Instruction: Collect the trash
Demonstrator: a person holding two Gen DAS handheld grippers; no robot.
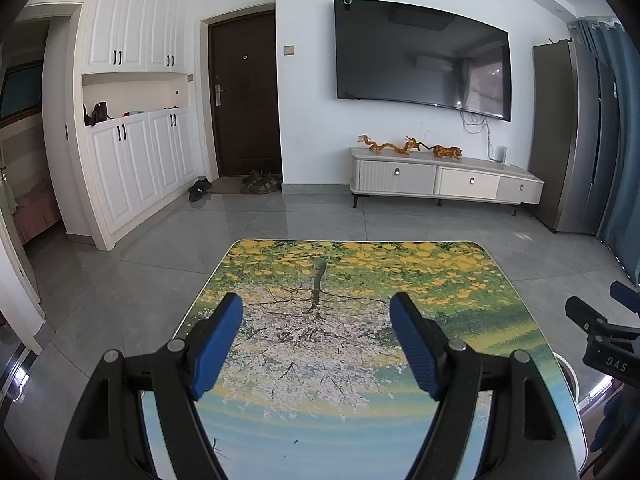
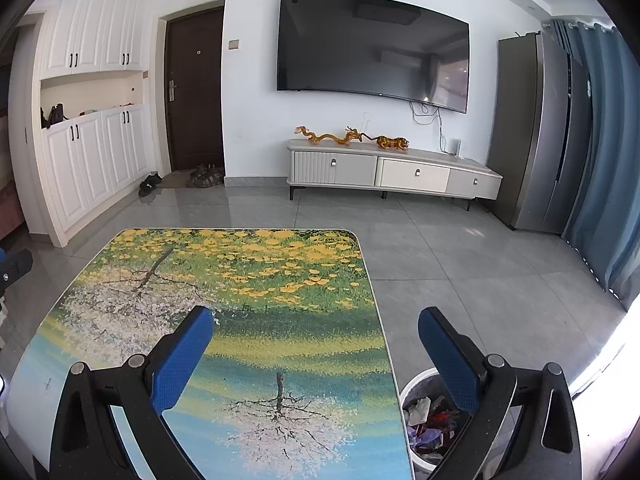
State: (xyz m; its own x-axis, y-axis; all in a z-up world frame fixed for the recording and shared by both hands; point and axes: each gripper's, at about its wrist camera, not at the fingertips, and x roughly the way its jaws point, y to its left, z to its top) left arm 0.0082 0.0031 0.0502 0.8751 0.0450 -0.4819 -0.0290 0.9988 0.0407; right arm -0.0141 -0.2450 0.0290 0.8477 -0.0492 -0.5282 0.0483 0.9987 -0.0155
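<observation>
The left gripper (image 1: 316, 340) hovers with its two blue-padded fingers spread wide and nothing between them. Directly below and ahead of it lies a table (image 1: 460, 280) whose top is printed with a blossoming tree, yellow flowers and blue water.

The right gripper (image 2: 316, 352) is likewise spread apart and holds nothing. Its left finger sits over the table's right edge; its right finger (image 2: 448, 364) hangs above a round white trash bin (image 2: 412, 388) standing on the floor just beside the table. The bin is upright, its mouth facing up toward the gripper. Inside is a crumpled heap of trash (image 2: 430, 420): white, red and purple scraps, individual pieces too jumbled to name, with no clear long axis.

Beyond both grippers stretches grey tiled floor (image 2: 460, 260). Farther on, against the far wall, a low white TV cabinet (image 2: 400, 176) carries golden dragon figurines (image 2: 332, 136), with a large dark television (image 2: 372, 44) mounted above.
</observation>
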